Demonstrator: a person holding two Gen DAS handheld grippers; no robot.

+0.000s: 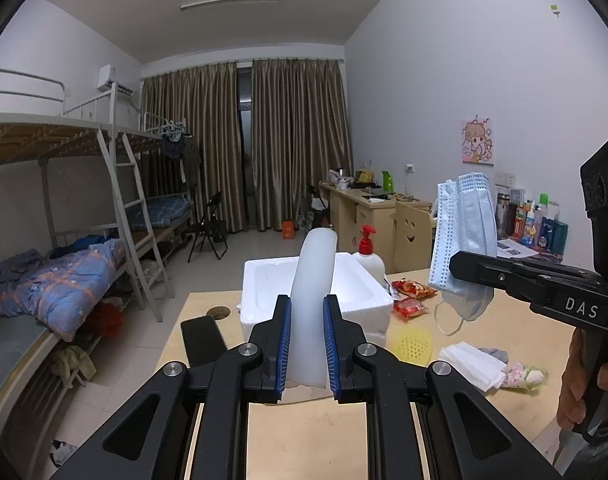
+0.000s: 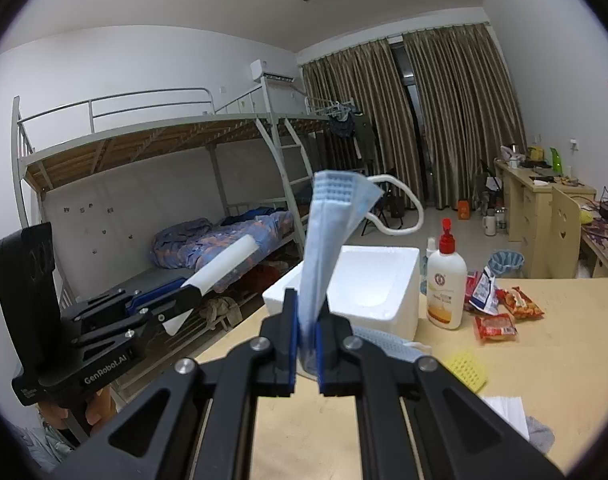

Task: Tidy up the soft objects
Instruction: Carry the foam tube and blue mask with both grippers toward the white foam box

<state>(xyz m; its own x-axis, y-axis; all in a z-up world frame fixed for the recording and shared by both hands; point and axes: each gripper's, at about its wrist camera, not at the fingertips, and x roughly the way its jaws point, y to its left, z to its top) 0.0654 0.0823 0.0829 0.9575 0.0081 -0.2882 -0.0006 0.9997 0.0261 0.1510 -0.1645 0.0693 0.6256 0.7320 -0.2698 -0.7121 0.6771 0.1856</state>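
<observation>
My left gripper is shut on a white foam strip that stands up between its blue pads, above the near side of the table. It also shows in the right wrist view at the left. My right gripper is shut on a folded blue face mask, held upright in the air; the mask also shows in the left wrist view at the right. A white foam box stands open on the wooden table ahead of both grippers.
A lotion bottle with a red pump, red snack packets, a yellow mesh pad, white folded tissues and small cloth pieces lie on the table right of the box. A bunk bed stands left.
</observation>
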